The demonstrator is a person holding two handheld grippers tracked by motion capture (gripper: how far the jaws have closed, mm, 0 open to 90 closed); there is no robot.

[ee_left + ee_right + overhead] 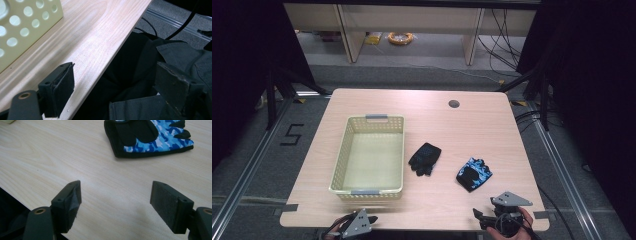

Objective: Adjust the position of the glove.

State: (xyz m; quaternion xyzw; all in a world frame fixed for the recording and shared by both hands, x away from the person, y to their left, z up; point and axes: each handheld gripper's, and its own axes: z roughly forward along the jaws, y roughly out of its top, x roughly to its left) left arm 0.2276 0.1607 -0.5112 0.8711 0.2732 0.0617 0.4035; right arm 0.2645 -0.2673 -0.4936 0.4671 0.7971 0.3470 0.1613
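High view shows a basket (368, 154) left of a black glove (425, 158) and a blue glove (474, 173). Both the left gripper (371, 219) and right gripper (478, 216) hover at the table (472, 130) edge, jaws spread wide, partly cut off.

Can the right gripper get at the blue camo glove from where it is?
Probably yes. The right gripper is open over bare table, and the blue camo glove lies just ahead with nothing between them. The black glove and basket sit off to the side.

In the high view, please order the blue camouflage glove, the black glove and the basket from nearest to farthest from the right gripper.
From the right gripper:
1. Blue camouflage glove, just ahead of it.
2. Black glove, farther left, mid-table.
3. Basket, on the left side.
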